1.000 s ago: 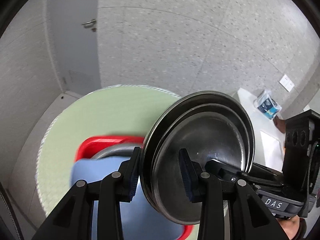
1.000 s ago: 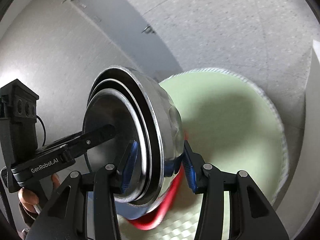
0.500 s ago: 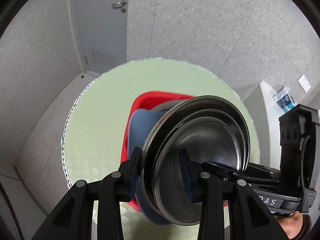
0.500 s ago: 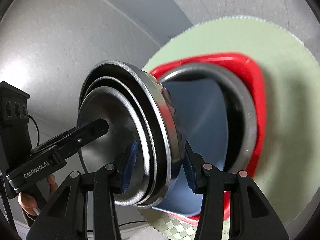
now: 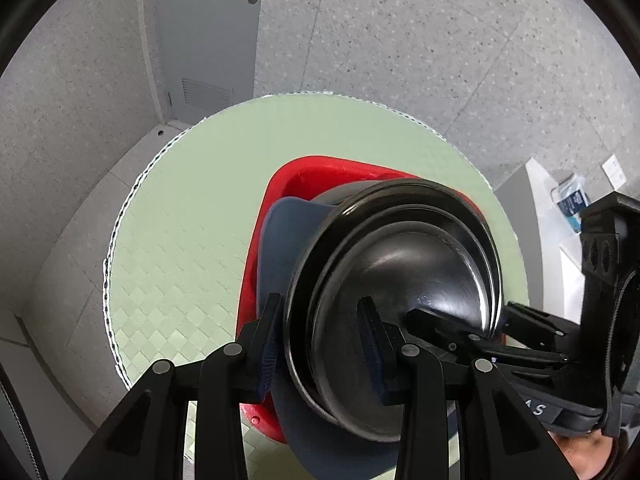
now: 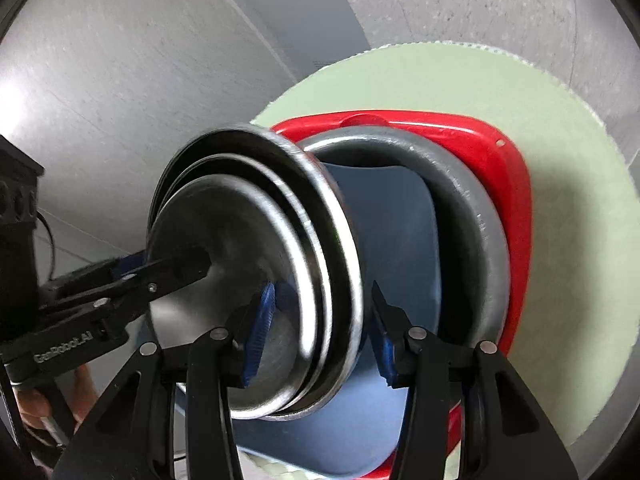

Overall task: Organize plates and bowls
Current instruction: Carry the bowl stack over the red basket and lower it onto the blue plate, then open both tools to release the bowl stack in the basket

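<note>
A nested stack of steel bowls is held from two sides just above a pile of plates on the round green table. My left gripper is shut on the stack's near rim. My right gripper is shut on the stack's rim from the opposite side and also shows in the left wrist view. The pile under the stack is a blue plate in a grey plate on a red square plate.
The table is round with a white stitched edge. A grey door and speckled floor lie beyond it. A white counter with a blue packet stands at the right.
Both grippers have carried the steel stack down and forward over the plate pile, and the pile now fills more of both views. Both grips are unchanged.
</note>
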The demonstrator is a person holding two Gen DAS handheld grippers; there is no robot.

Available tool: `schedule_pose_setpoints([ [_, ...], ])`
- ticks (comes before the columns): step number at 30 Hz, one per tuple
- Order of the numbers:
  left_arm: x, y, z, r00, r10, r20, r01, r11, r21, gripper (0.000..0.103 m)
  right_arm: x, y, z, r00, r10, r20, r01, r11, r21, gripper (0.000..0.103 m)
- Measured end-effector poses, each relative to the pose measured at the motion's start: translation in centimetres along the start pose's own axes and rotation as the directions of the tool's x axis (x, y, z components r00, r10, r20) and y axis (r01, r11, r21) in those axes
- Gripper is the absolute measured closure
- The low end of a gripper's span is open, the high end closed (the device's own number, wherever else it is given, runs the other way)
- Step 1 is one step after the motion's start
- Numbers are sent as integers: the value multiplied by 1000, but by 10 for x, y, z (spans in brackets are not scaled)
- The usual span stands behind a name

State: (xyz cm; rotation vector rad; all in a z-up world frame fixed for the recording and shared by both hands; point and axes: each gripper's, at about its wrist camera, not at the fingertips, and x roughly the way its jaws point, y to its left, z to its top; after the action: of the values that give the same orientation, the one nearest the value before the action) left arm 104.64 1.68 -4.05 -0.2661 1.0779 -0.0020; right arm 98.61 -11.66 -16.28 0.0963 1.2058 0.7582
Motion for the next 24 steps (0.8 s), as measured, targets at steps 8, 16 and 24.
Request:
schedule_pose_setpoints([
  [8, 23, -9, 14, 1000, -10, 12, 10, 1000, 17, 65, -1, 12, -14, 997, -78, 13, 78, 996, -37, 45],
  [16, 11, -17, -1, 997, -44, 68, 41, 998, 43, 44, -21, 28, -35, 982, -168, 83, 172, 984, -46, 22],
  [24, -36, -11, -42, 986, -49, 158, 38, 997, 72, 25, -62, 47, -70, 958, -216, 189, 222, 975, -7, 20],
])
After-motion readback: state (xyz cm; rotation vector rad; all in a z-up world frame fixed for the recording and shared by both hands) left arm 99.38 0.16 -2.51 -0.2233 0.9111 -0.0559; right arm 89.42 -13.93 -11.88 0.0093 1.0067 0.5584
